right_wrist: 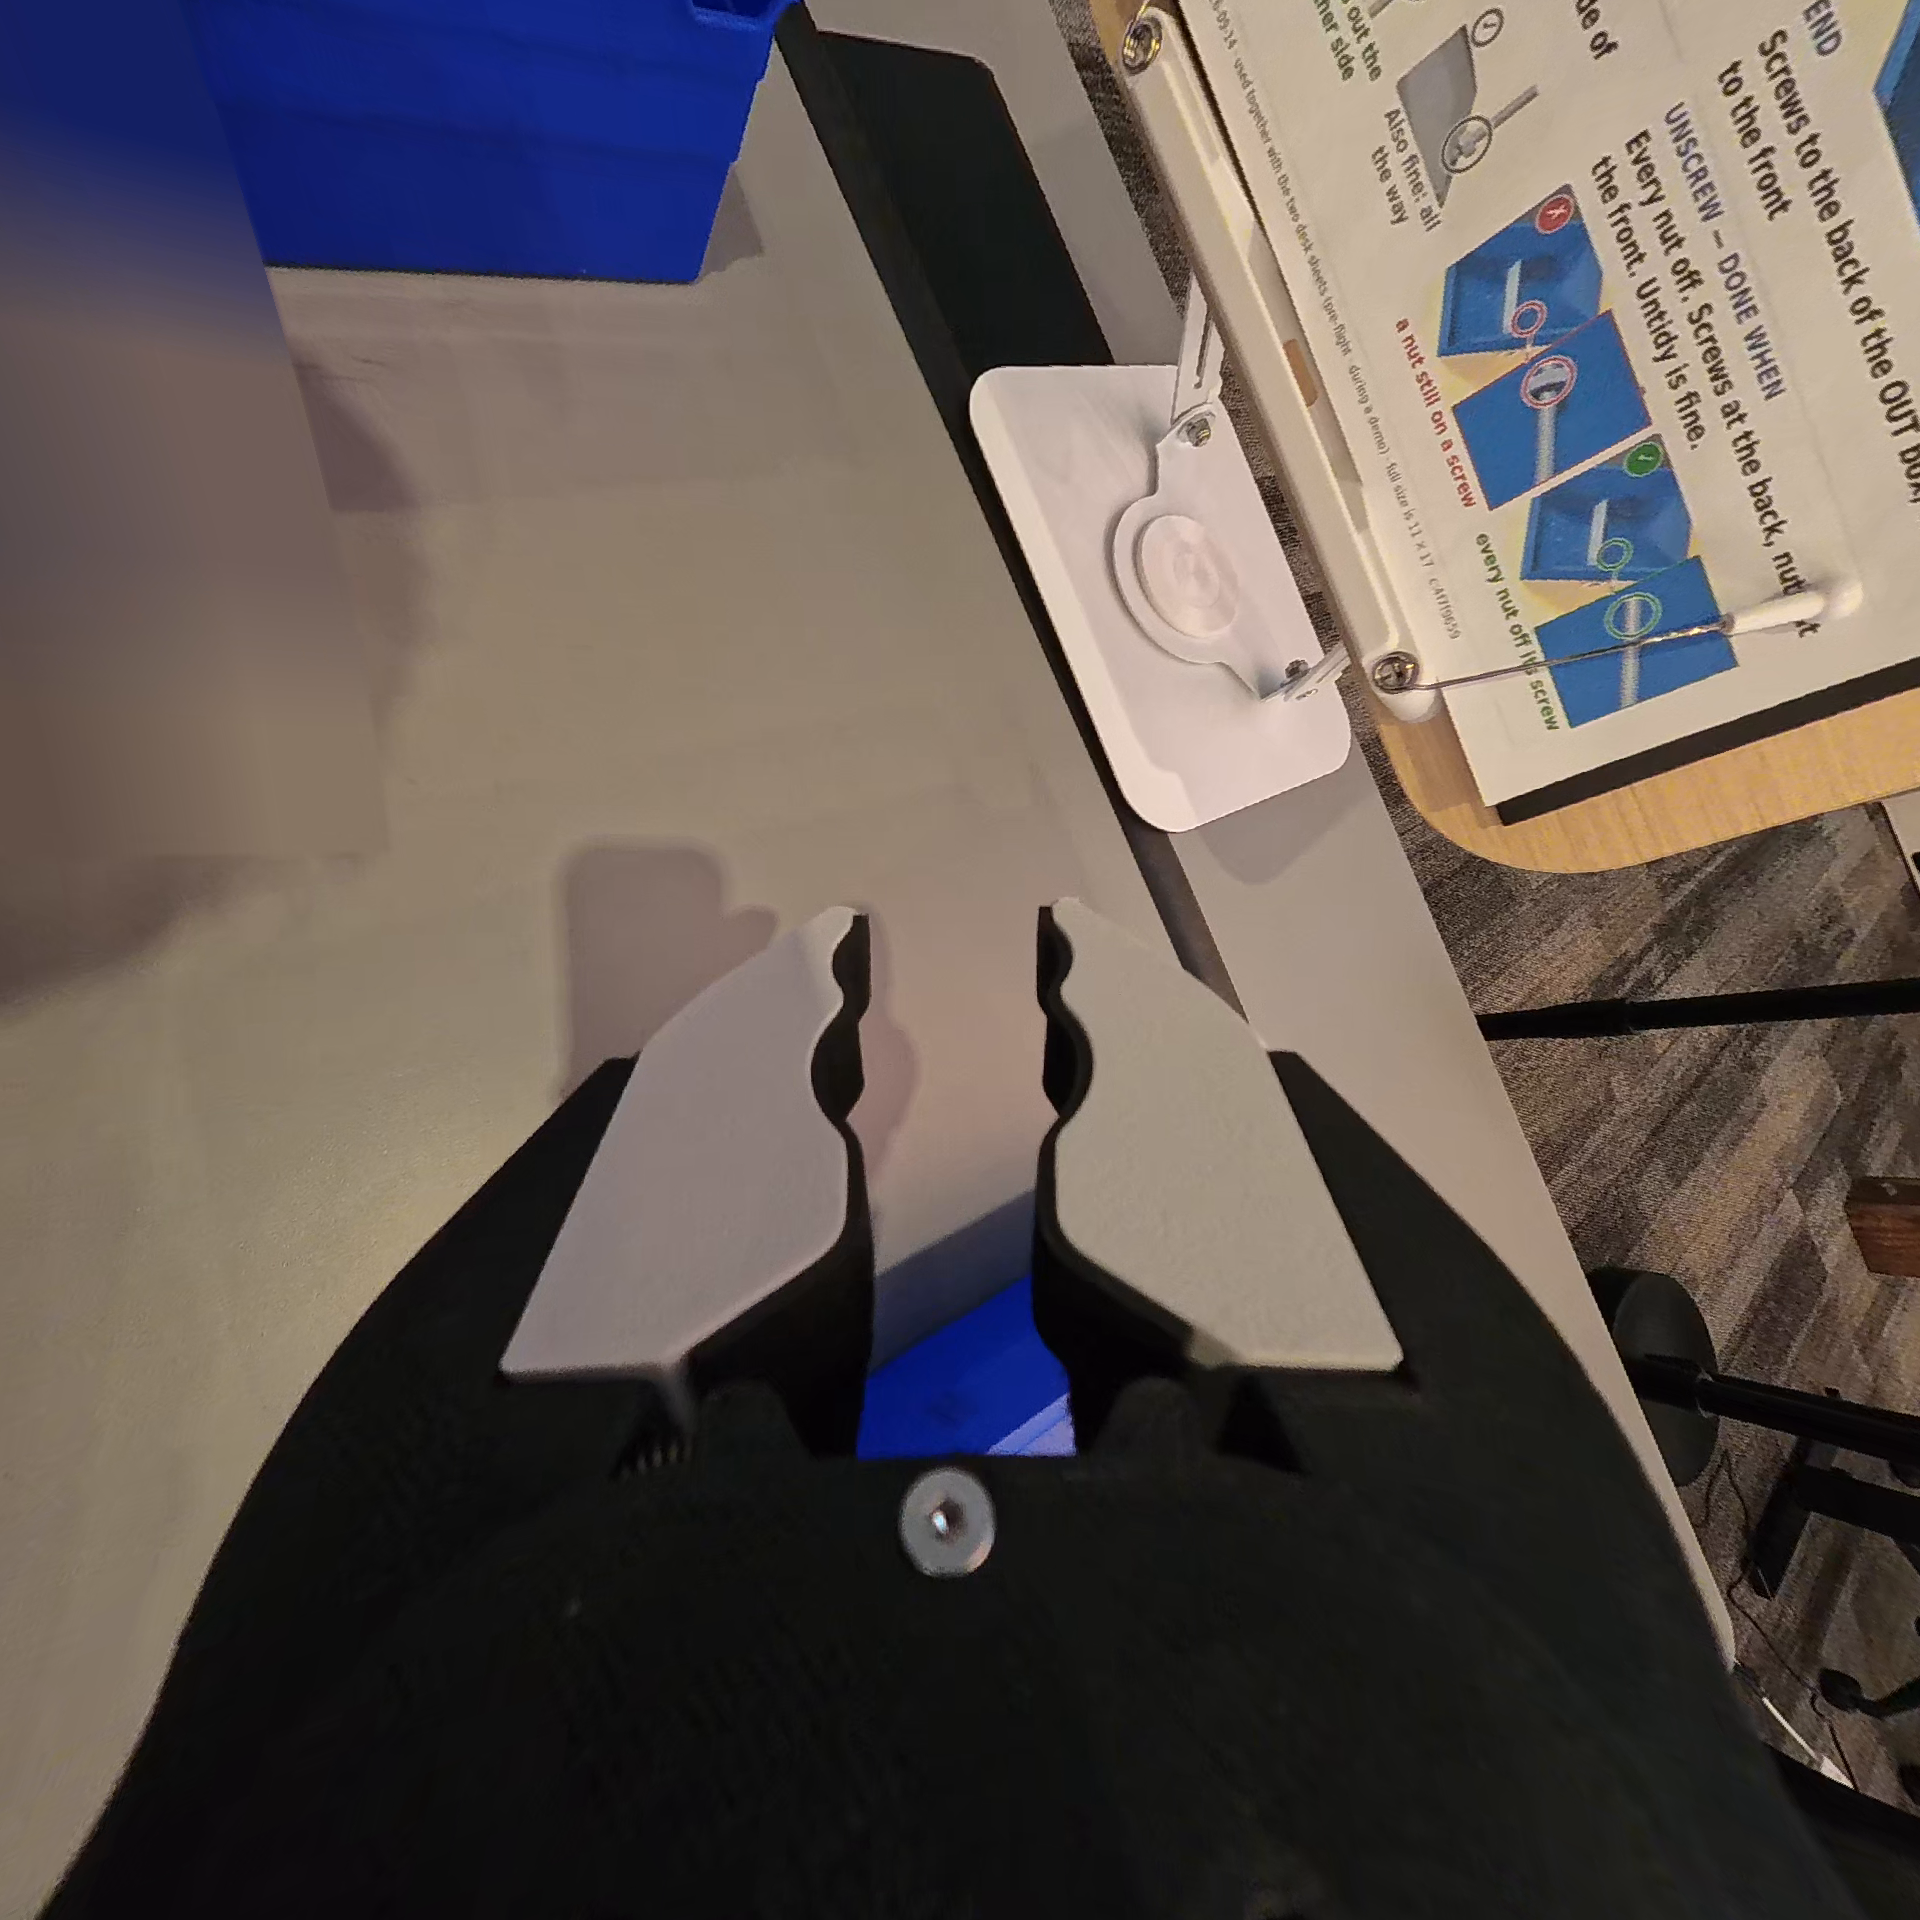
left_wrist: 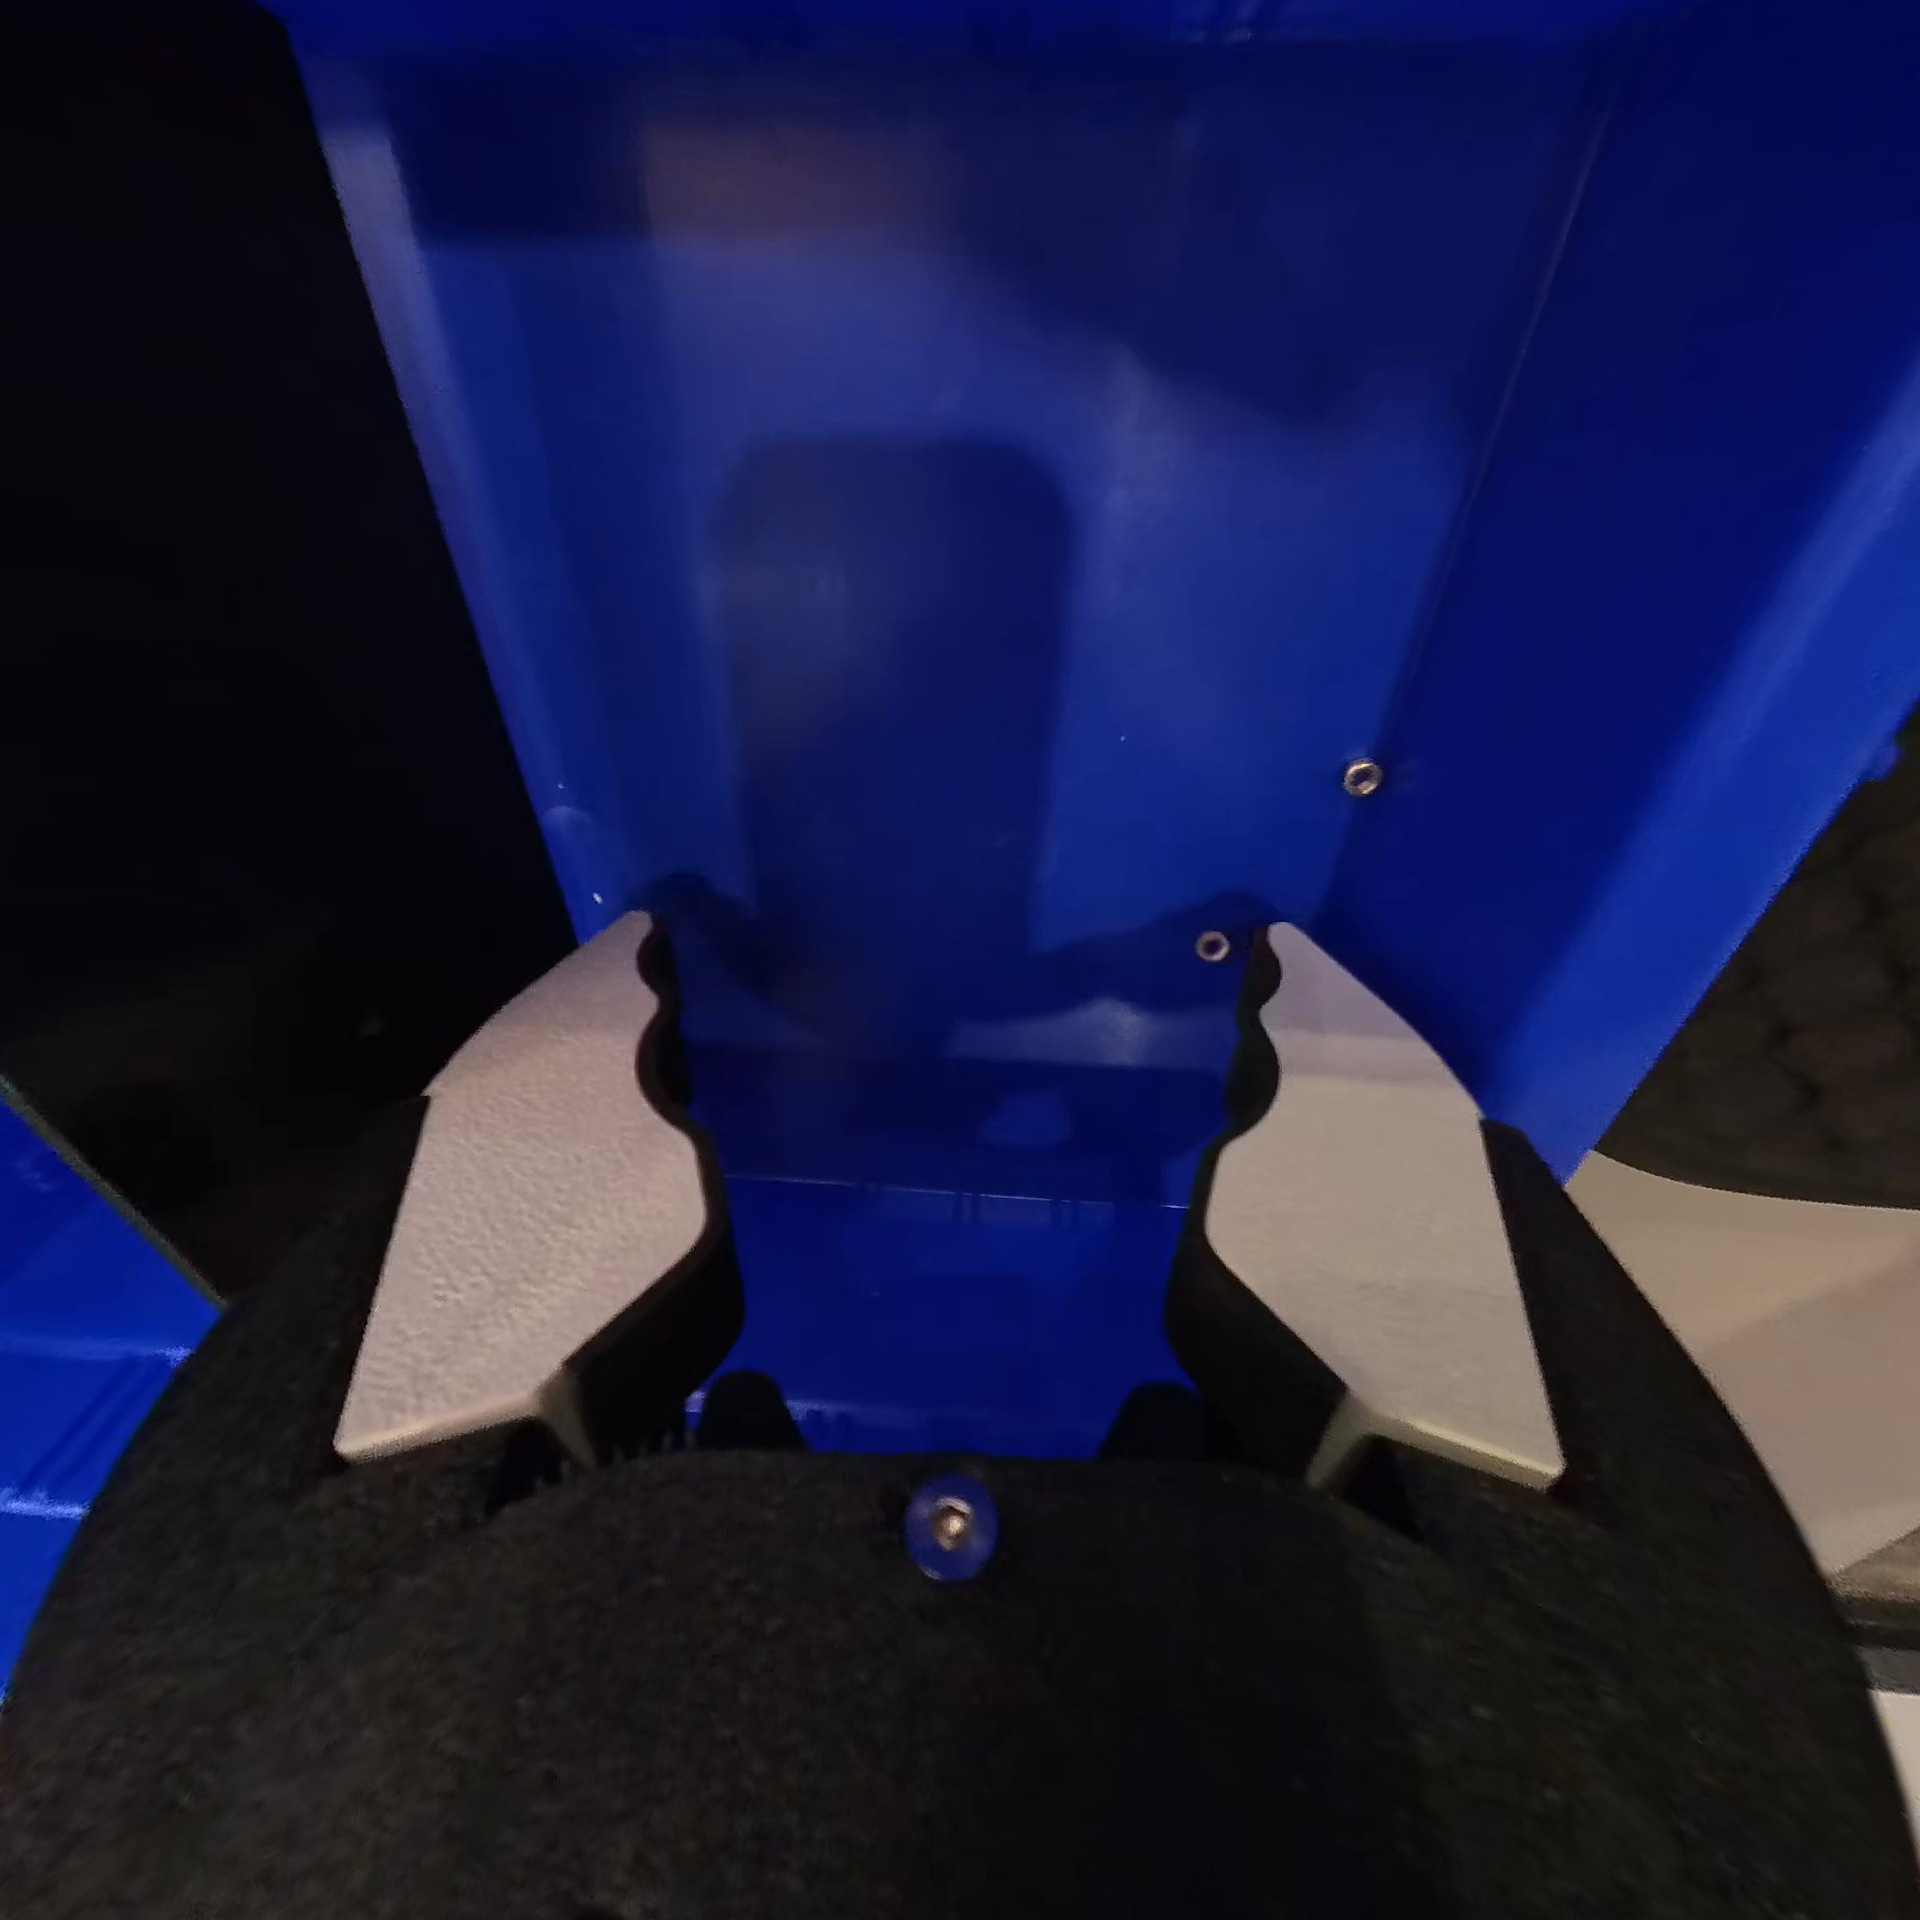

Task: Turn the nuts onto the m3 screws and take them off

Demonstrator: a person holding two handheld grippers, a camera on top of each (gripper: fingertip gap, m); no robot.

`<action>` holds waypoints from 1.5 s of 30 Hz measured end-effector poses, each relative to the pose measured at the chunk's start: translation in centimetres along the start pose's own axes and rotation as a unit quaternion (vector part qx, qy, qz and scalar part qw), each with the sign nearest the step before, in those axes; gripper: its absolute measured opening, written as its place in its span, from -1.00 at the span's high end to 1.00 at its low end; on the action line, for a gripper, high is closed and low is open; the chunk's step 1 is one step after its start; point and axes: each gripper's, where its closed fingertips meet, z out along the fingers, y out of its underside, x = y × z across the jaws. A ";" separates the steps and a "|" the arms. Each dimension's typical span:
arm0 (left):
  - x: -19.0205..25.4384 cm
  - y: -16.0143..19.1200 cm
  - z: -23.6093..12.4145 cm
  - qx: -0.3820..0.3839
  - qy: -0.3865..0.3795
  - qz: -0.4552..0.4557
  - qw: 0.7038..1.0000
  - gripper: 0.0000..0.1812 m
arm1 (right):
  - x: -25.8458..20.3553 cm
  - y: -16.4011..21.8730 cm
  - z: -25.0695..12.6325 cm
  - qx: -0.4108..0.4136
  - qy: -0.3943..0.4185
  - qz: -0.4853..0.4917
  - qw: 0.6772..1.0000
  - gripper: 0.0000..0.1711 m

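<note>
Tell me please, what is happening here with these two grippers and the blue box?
A person holds two grippers. The left gripper is open and reaches into a blue bin, where two small nuts lie on the floor near its right fingertip. It holds nothing. The right gripper is also open and empty, above the grey table, away from the bin. No screw is visible.

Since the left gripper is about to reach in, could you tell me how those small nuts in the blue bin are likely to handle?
The nuts look tiny and metallic, so probably light and slippery. Lying flat on the glossy blue bin floor, they would likely slide before lifting.
</note>
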 end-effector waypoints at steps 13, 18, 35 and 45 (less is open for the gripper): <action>0.7 -0.5 -1.2 0.031 0.009 -0.012 0.999 0.28 | -0.4 -0.1 0.0 -0.001 -0.005 -0.012 1.000 0.63; 1.6 -1.2 -1.4 0.056 0.038 -0.028 0.997 0.56 | -0.6 -0.1 0.0 -0.003 -0.007 -0.017 1.000 0.63; 3.1 -0.6 -0.5 0.023 0.061 0.015 0.998 0.81 | -0.8 -0.1 -0.1 -0.004 -0.012 -0.021 1.000 0.63; 3.0 -0.4 -0.5 0.016 0.049 0.021 0.998 0.88 | -0.7 0.0 -0.2 -0.003 -0.012 -0.017 1.000 0.63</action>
